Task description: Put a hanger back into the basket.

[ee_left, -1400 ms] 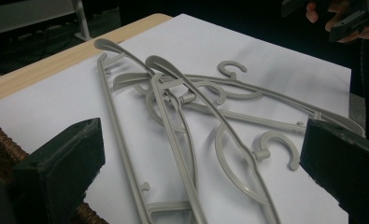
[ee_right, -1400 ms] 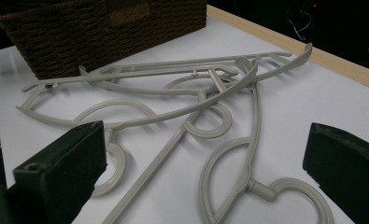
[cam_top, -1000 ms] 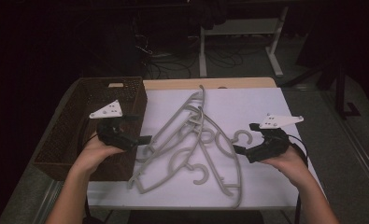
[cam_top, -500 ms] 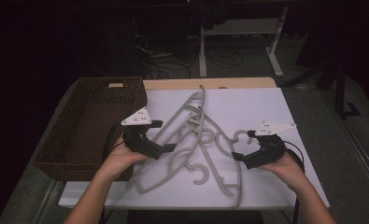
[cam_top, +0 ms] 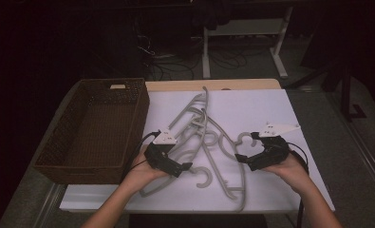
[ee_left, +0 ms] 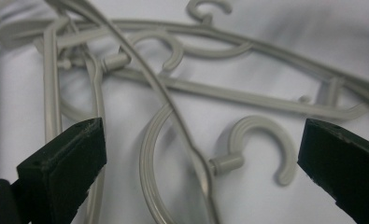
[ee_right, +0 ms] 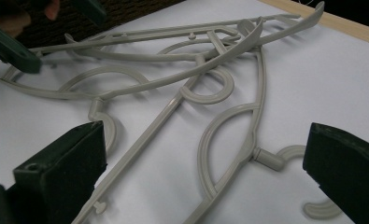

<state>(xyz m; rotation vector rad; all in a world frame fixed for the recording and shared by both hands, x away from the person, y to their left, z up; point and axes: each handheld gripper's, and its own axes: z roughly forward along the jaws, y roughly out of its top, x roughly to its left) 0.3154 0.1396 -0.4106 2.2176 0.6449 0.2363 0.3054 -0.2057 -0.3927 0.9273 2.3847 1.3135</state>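
The table (cam_top: 270, 102) stood in a dark room, its white top bearing a tangled heap of grey hangers (cam_top: 209, 142) near the middle and a wicker basket (cam_top: 88, 164) along the left edge. The left gripper (cam_top: 187, 167) and right gripper (cam_top: 239, 157) hovered at either side of the heap, jaws spread wide and holding nothing. Because the hangers interlocked, lifting one would likely drag its neighbours along or off the near edge.

Grey plastic hangers (cam_top: 209, 142) lie flat, tangled, on the white sheet (cam_top: 251, 109).

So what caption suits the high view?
Two hand-held claws, left and right, open over tangled grey hangers beside a wicker basket.
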